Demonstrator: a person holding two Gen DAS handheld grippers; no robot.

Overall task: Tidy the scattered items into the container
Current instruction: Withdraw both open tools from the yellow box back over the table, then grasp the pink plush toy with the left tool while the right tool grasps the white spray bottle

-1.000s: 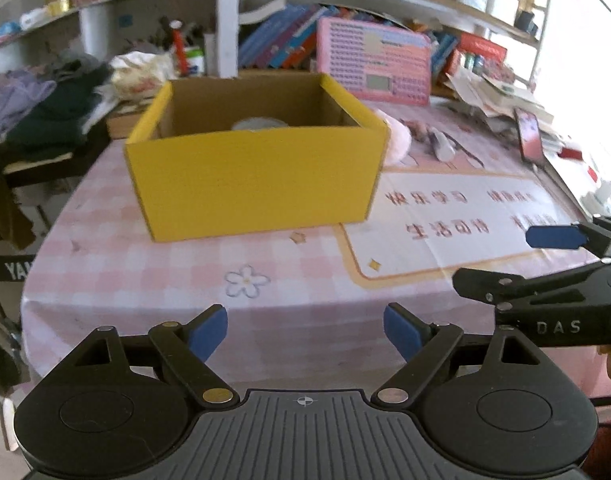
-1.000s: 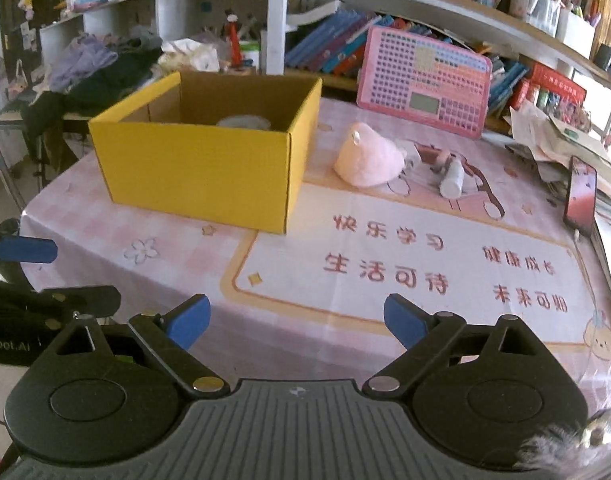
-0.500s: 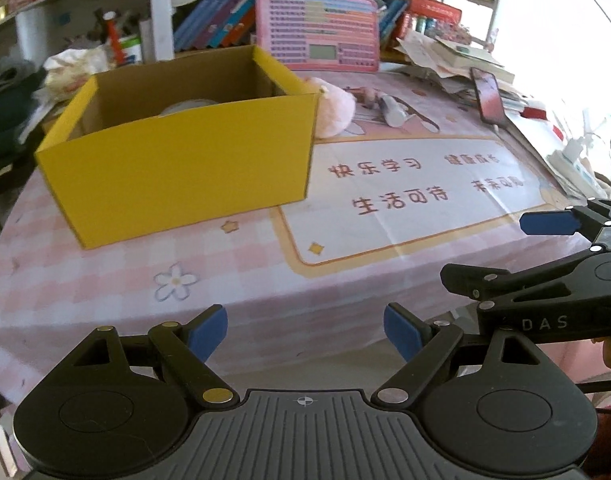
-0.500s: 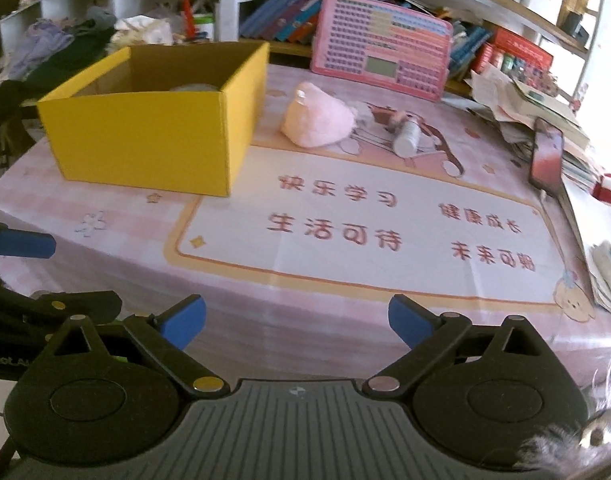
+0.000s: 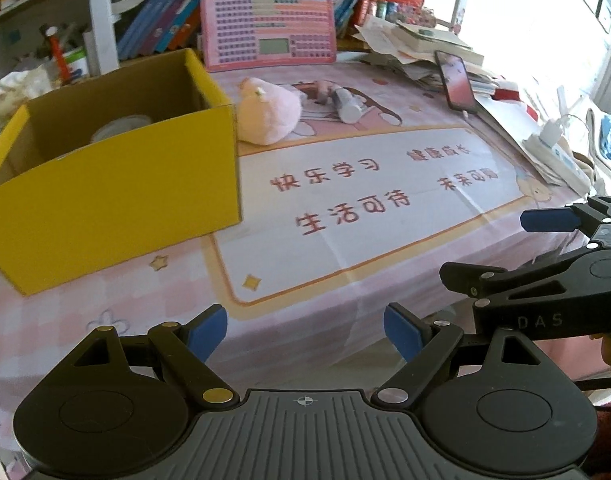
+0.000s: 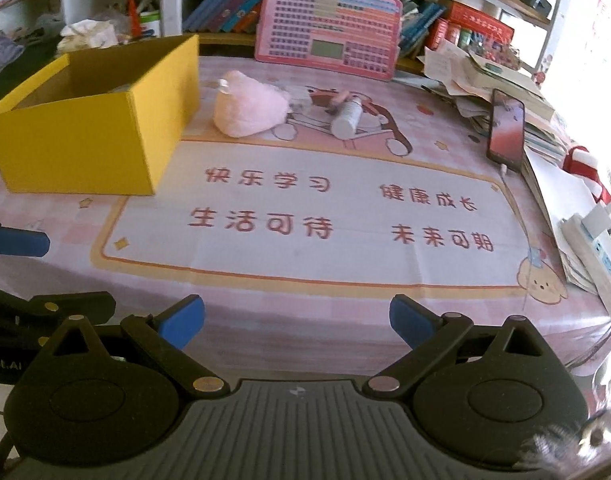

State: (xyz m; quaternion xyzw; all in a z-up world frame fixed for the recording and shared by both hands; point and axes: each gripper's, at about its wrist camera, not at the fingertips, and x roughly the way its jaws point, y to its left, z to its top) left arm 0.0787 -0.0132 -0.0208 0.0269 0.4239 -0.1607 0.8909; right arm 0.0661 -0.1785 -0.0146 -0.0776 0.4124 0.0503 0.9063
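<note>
Two grippers hang over the near edge of a table (image 6: 305, 320) with a pink checked cloth, both with jaws spread wide and nothing between them. The left gripper (image 5: 305, 334) looks toward a yellow cardboard box (image 5: 113, 200) standing at the left of the table; from this view the inside of the box shows, with a pale round thing (image 5: 121, 130) lying on its floor. The right gripper (image 6: 297, 318) sees the box (image 6: 89, 140) more from the side, so that round thing is almost hidden behind the wall. A pink plush toy (image 6: 249, 110) lies on the cloth just beside the box's right wall, and a small white bottle (image 6: 347, 116) lies on its side near the toy. Only the right view shows the phone (image 6: 505, 136) clearly, propped on a paper pile at the table's right. Each view catches the other gripper at its edge.
</note>
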